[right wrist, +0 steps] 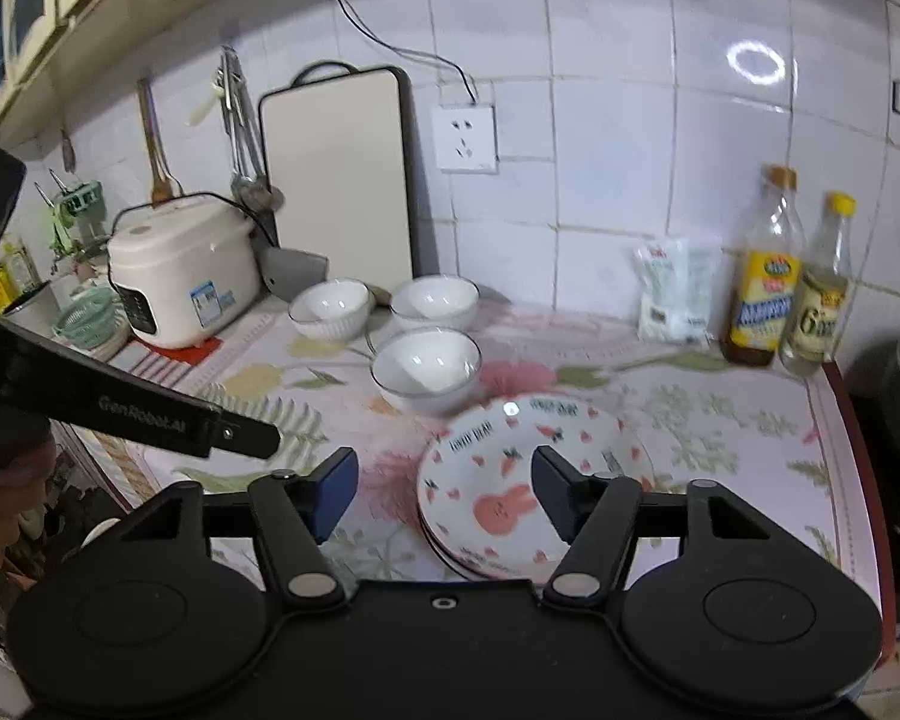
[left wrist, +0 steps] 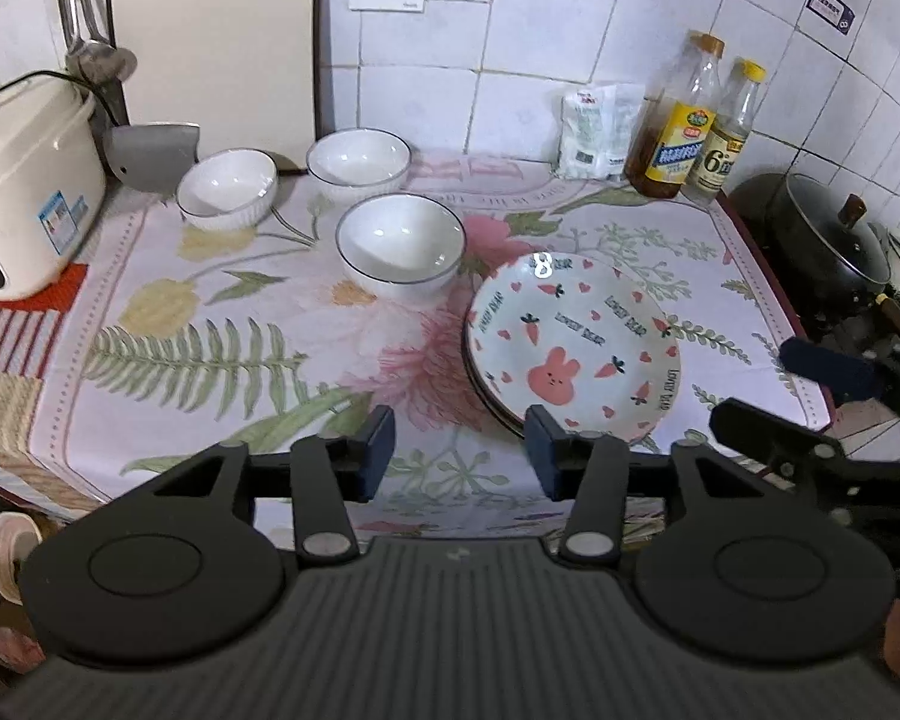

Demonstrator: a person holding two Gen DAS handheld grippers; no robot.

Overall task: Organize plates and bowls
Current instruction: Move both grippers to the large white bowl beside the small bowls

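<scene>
A stack of rabbit-and-carrot plates (left wrist: 573, 345) (right wrist: 528, 492) lies on the floral cloth at the front right. Behind it stands a white bowl with a dark rim (left wrist: 399, 246) (right wrist: 426, 369). Two more white bowls sit further back: a ribbed one (left wrist: 227, 187) (right wrist: 330, 306) on the left and another (left wrist: 359, 163) (right wrist: 435, 300) beside it. My left gripper (left wrist: 459, 453) hangs open above the cloth, just left of the plates, nothing between its fingers. My right gripper (right wrist: 444, 495) is open above the stack's left side, holding nothing. The right gripper also shows at the right edge (left wrist: 834, 372).
A white rice cooker (left wrist: 27, 192) (right wrist: 180, 276) stands at the left. Two bottles (left wrist: 696, 120) (right wrist: 786, 276) and a white packet (left wrist: 600, 132) line the tiled wall at the back right. A dark pot with lid (left wrist: 828, 240) sits on the stove to the right. A cutting board (right wrist: 336, 180) leans at the back.
</scene>
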